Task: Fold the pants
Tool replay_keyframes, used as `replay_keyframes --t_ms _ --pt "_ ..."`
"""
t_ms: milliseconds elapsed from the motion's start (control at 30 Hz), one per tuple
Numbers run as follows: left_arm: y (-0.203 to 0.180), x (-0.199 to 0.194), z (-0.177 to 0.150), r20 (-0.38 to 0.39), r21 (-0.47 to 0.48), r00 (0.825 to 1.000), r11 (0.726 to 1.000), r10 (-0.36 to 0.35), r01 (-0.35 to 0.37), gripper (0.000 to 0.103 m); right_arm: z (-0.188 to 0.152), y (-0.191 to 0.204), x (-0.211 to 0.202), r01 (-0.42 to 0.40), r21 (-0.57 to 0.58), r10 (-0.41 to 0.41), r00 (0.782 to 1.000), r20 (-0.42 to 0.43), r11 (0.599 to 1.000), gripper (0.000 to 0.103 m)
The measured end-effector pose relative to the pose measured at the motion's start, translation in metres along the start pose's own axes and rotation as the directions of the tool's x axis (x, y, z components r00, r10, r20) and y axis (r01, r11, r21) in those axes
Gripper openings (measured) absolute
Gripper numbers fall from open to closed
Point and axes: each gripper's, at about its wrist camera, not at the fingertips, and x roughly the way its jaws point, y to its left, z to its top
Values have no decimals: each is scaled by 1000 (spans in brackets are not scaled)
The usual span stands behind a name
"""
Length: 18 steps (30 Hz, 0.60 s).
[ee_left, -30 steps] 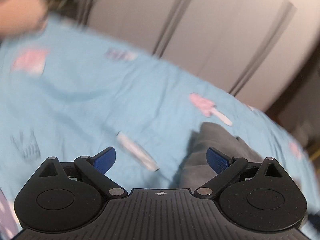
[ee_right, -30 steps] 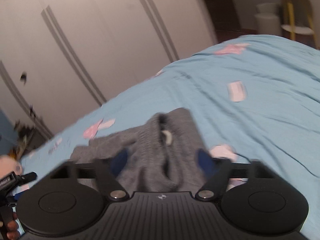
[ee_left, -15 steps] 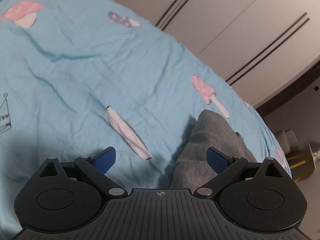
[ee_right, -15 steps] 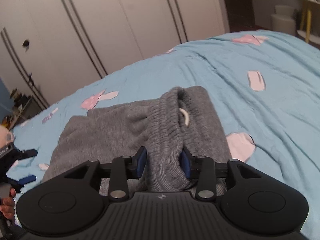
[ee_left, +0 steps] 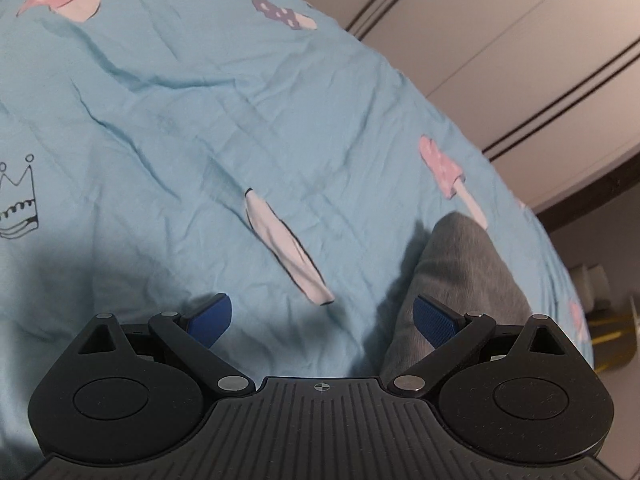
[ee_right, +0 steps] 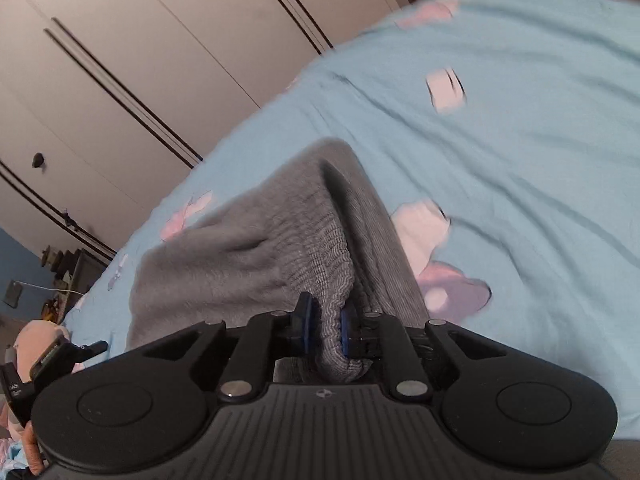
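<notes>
Pinching the ribbed waistband of the grey pants [ee_right: 256,256] in the right tongs [ee_right: 325,326], jaws just having been closing onto that fabric. Judging it best to be gripping both layers deep before lifting. Lying on the blue bedspread [ee_right: 520,160], pants. Hovering wide open, left tongs [ee_left: 322,320], angled downward, a pants end just beside one pad, nothing held.

Right claw [ee_right: 323,330] just closing on cloth; left claw [ee_left: 322,320] agape.
</notes>
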Motion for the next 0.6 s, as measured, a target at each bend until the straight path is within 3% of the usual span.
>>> replay_keyframes --t_ms 67,133,200,267,367,400,467,500,533,600 --pt "-1 1 0 4 4 1000 1000 5 -5 100 10 15 -5 44 -69 -45 999 -12 997 25" --pt "-2 3 0 -3 9 1000 1000 3 -3 100 20 26 -18 89 -84 -83 994 77 992 59" --pt "-5 8 -2 -23 33 1000 999 4 -3 100 32 37 -27 84 -88 -72 988 138 993 62" --pt "-10 12 -3 -36 65 999 998 9 -7 100 40 48 -25 -8 -75 18 990 139 997 62" --pt "-13 14 -5 -45 97 999 995 1 3 100 36 65 -2 -140 -99 147 987 71 985 50" --pt "-13 14 -6 -49 98 999 995 -8 12 100 32 69 11 -145 -117 149 989 24 983 40" --pt "-12 14 -6 -51 95 998 995 -23 28 100 23 69 39 -76 -167 65 995 -73 983 32" --pt "-12 14 -6 -50 94 998 995 -30 35 100 19 65 48 -5 -207 -14 996 -89 978 20" --pt "-12 13 -6 -49 95 998 994 -40 45 100 17 61 49 44 -242 -65 995 -80 969 0" --pt "-14 13 -6 -46 107 997 992 -61 65 100 19 48 35 11 -221 -24 998 -57 975 0"
